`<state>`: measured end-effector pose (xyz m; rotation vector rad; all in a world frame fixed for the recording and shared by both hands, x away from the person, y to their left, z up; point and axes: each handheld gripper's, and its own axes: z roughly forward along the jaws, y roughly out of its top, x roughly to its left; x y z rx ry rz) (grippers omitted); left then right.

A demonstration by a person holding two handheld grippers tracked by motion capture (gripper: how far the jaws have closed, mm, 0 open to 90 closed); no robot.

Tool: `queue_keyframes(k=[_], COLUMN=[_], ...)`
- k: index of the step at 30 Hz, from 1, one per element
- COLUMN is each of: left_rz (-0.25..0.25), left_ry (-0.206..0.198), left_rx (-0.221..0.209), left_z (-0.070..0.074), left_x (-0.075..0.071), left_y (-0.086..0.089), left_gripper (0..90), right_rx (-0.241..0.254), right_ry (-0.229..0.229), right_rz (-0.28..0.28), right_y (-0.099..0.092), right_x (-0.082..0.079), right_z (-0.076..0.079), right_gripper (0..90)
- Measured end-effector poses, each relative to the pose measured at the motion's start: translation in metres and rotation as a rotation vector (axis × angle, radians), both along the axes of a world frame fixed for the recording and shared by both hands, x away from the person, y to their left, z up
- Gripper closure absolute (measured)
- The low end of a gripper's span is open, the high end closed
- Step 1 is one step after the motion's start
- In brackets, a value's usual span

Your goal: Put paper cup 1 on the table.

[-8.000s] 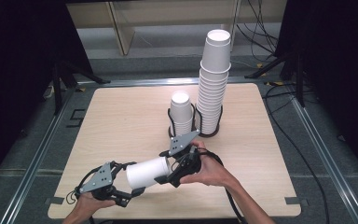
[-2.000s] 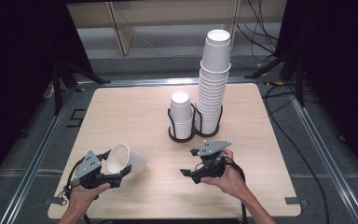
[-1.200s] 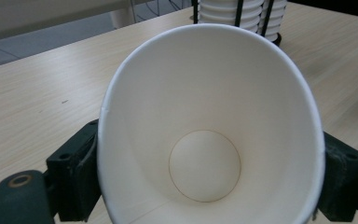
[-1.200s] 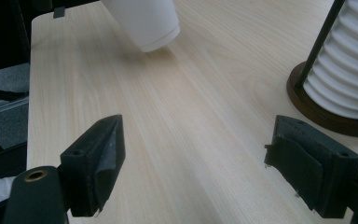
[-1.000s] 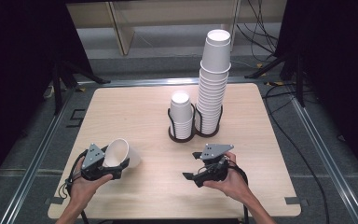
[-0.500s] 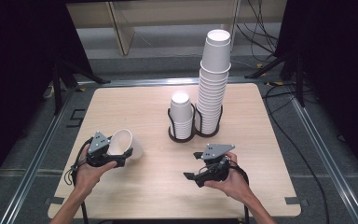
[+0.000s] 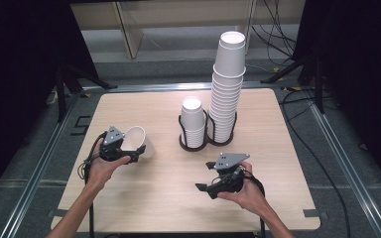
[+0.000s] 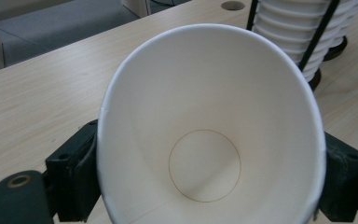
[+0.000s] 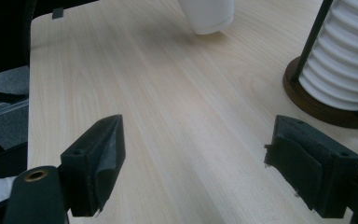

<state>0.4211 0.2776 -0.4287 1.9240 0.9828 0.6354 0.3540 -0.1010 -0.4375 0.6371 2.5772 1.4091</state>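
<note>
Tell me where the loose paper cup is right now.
The paper cup is clamped in the left gripper over the table's left half, left of the cup stacks.

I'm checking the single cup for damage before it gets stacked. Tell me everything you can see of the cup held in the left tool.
The cup is plain white, paper by its look, tapering from a wide rolled rim to a small round base with a faint ring inside. It is empty and slightly squeezed into an oval. It lies on its side, mouth toward the left tool, whose two black jaws press its wall from either side. It sits over the left part of the wooden table, apart from the two cup stacks.
</note>
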Motion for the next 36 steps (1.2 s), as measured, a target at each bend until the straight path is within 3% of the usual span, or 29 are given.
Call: queue_keyframes(k=[7, 10, 16, 22, 28, 29, 33, 36], left_rz=[0.011, -0.006, 0.047, 0.074, 0.050, 0.066, 0.050, 0.047], left_ry=[0.030, 0.030, 0.018, -0.022, -0.033, -0.030, -0.048, -0.049], left_rx=[0.016, 0.062, 0.015, -0.038, -0.046, -0.045, -0.076, -0.061], left_z=[-0.006, -0.004, -0.010, -0.018, -0.032, -0.033, -0.036, -0.040], left_x=[0.019, 0.022, 0.027, 0.032, 0.034, 0.033, 0.032, 0.029], left_y=[0.001, -0.002, -0.008, -0.010, -0.012, -0.011, -0.009, -0.007], left_gripper=[13.0, 12.7, 10.3, 7.8, 13.1, 12.9, 13.2, 13.7], right_rx=[0.000, 0.003, -0.005, 0.000, 0.003, 0.001, 0.001, 0.002], right_ry=[-0.004, 0.007, -0.005, -0.008, 0.003, -0.004, -0.002, -0.001], right_rz=[0.005, 0.004, 0.015, 0.009, 0.010, 0.012, 0.014, 0.016], right_y=[-0.001, -0.001, 0.000, -0.001, 0.000, -0.001, 0.000, 0.000], right_x=[0.000, 0.000, 0.000, 0.000, 0.000, 0.000, 0.000, 0.000], right_z=[0.000, 0.000, -0.001, -0.001, -0.001, 0.000, -0.001, -0.001], right_gripper=[19.2, 19.2, 19.2, 19.2, 19.1, 19.1, 19.1, 19.1])
